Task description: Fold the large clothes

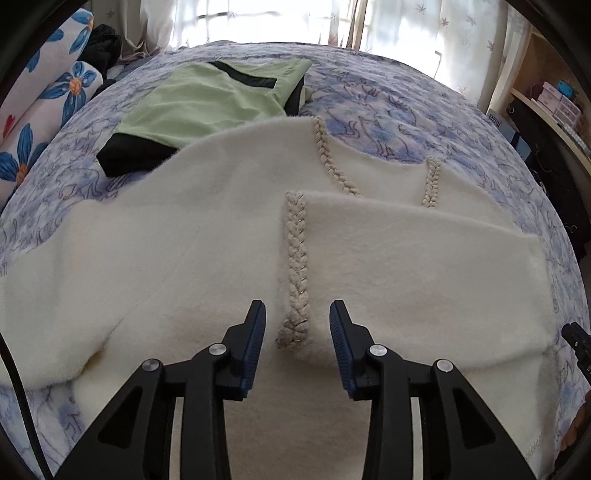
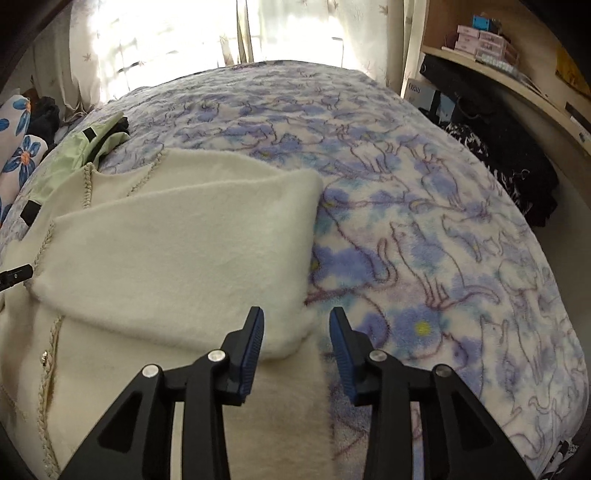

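Cream fleece cardigan (image 1: 184,240) lies part-folded on the cat-print blanket (image 2: 424,240). Left gripper (image 1: 297,325) and right gripper (image 2: 296,328) hover apart-jawed, apparently gripping nothing.

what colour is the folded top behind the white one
Light green top with black trim, clearest in the left wrist view.

The cream sweater (image 1: 177,243) runs off the bottom of the left wrist view, so its lower end is cut off, and the folded flap (image 1: 413,258) on top covers whatever's under it. The green garment (image 1: 207,99) is half tucked behind the sweater's far edge, so I can't tell what kind of piece it is. Boxes on the shelf (image 2: 480,38) are too small to read, and the window (image 2: 155,33) is totally blown out.
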`<state>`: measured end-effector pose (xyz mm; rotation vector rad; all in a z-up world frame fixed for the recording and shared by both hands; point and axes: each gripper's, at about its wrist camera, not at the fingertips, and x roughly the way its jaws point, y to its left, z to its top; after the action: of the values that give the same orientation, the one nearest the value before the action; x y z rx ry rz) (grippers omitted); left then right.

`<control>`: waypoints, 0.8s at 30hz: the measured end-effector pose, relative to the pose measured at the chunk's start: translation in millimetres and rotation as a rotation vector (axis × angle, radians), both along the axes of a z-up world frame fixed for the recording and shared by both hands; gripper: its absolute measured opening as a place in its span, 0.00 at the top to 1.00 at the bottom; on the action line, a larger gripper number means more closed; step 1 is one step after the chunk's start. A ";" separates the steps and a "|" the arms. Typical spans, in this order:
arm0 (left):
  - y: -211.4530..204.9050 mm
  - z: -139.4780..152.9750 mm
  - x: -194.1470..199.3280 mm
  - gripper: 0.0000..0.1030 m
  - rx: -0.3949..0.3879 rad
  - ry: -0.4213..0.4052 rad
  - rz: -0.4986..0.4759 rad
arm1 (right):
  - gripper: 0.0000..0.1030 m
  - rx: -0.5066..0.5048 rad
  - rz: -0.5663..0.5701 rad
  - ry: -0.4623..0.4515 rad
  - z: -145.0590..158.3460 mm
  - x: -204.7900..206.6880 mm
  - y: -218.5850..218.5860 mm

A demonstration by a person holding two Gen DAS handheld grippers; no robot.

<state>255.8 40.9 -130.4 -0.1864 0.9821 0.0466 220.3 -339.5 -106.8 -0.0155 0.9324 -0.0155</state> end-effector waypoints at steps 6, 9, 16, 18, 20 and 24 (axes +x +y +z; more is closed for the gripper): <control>-32.3 3.5 7.3 0.63 -0.046 -0.037 -0.047 | 0.64 0.105 0.138 0.022 -1.8 11.4 60.9; -45.9 -8.2 14.6 0.63 -0.061 -0.014 -0.063 | 0.64 0.105 0.169 0.048 -15.0 17.6 85.6; -45.9 -26.8 19.6 0.63 -0.003 0.011 -0.095 | 0.66 0.033 0.049 0.082 -40.0 23.2 56.4; -40.7 -27.4 18.6 0.63 -0.010 0.010 -0.098 | 0.67 -0.015 -0.035 0.076 -40.7 19.2 31.8; -37.6 -27.3 16.9 0.63 -0.016 0.008 -0.103 | 0.72 0.066 -0.046 0.075 -39.2 13.0 8.3; -41.6 -25.6 13.0 0.63 0.026 0.002 -0.111 | 0.79 0.090 -0.086 0.089 -36.2 2.2 -7.1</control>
<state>268.8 -0.6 -156.0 -0.1074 0.9915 -0.0423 222.5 -346.5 -143.0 0.1087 1.0217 -0.0531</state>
